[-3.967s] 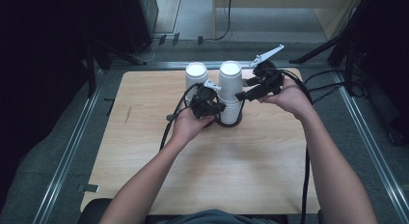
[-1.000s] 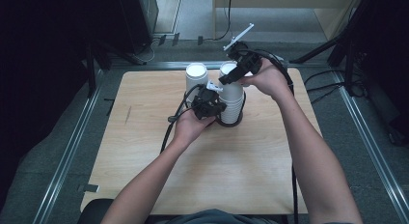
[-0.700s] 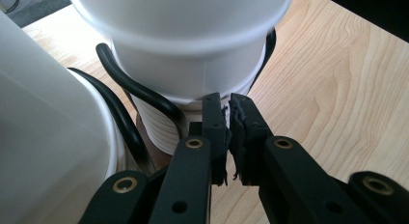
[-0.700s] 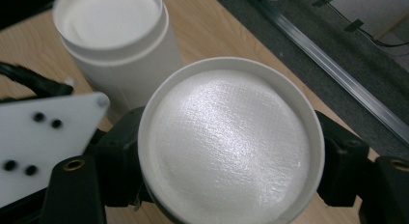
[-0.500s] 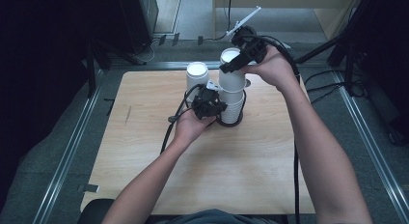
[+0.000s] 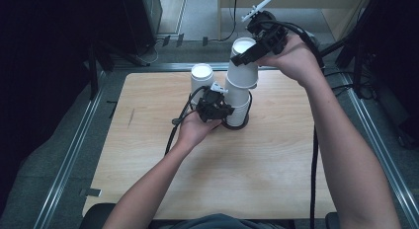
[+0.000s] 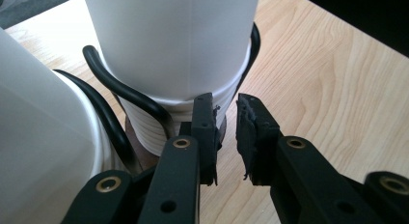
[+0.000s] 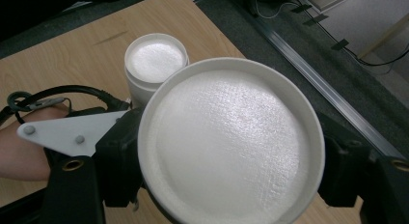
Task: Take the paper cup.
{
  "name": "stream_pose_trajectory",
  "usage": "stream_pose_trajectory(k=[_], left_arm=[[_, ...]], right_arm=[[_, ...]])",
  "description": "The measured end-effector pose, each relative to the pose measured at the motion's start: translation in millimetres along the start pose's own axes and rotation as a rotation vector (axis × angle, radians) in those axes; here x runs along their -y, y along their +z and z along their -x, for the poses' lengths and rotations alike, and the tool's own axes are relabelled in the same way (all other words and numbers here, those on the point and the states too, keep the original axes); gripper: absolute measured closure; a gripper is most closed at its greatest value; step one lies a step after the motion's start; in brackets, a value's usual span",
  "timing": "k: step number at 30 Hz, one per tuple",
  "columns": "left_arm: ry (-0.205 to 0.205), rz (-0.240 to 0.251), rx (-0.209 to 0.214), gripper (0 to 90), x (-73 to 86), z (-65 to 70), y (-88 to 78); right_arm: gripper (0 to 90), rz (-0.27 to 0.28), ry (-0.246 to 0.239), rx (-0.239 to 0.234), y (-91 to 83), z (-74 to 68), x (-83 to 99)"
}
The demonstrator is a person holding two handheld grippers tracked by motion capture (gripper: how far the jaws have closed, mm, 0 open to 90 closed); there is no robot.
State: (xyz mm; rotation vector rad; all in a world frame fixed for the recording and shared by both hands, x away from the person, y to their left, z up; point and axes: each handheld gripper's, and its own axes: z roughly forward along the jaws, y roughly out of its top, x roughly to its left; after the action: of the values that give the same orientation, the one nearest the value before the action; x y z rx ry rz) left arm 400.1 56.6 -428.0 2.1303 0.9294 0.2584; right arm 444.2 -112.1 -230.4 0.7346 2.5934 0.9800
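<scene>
A stack of upturned white paper cups (image 6: 238, 106) stands mid-table, large in the left gripper view (image 7: 178, 50). Above it hangs one white cup (image 6: 243, 67), base up, with my right gripper (image 6: 249, 52) shut on it. That cup's round base (image 8: 231, 142) sits between the right gripper's (image 8: 231, 178) two jaws. My left gripper (image 6: 219, 108) rests on the table at the foot of the stack. Its jaws (image 7: 225, 119) have just been opening and stand slightly apart, with only bare wood between them; one jaw tip lies against the stack's bottom rims.
A second, shorter stack of white cups (image 6: 202, 77) stands just left of the main one, also seen below the held cup (image 8: 155, 64). A black cable (image 7: 123, 91) loops around the main stack's foot. The wooden table (image 6: 276, 170) has metal rails and dark floor around it.
The right hand has risen and moved toward the far edge with the top cup, lifting it off the stack. The left hand has stayed at the stack's foot.
</scene>
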Motion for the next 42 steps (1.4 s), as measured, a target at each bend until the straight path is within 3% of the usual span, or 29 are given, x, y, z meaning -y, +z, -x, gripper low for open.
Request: stream_pose_trajectory(k=[2, 4, 6, 13, 28, 42], left_arm=[[-0.003, -0.002, 0.015, 76.3, -0.2, -0.1, -1.3], [-0.004, -0.005, 0.025, 75.0, -0.1, 0.1, -2.2], [0.002, -0.007, 0.033, 73.7, 0.3, 0.5, -3.8], [-0.005, -0.014, 0.087, 66.5, 1.0, -0.1, -11.5], [0.088, -0.028, 0.177, 48.3, 9.4, 0.9, -38.2], [0.178, -0.011, 0.235, 35.3, 32.8, -8.8, -60.6]], right_arm=[[25.3, 0.003, 0.004, -0.024, -5.8, 0.1, 2.1], [25.3, 0.007, 0.001, -0.016, -10.8, -0.1, 4.5], [25.2, 0.008, 0.015, -0.046, -14.5, -0.1, 7.1], [25.1, 0.005, -0.017, -0.078, -24.2, -9.3, 17.0], [24.9, 0.022, -0.052, -0.148, -30.6, -23.2, 46.5], [24.7, 0.016, -0.089, -0.212, -13.3, -36.5, 78.8]])
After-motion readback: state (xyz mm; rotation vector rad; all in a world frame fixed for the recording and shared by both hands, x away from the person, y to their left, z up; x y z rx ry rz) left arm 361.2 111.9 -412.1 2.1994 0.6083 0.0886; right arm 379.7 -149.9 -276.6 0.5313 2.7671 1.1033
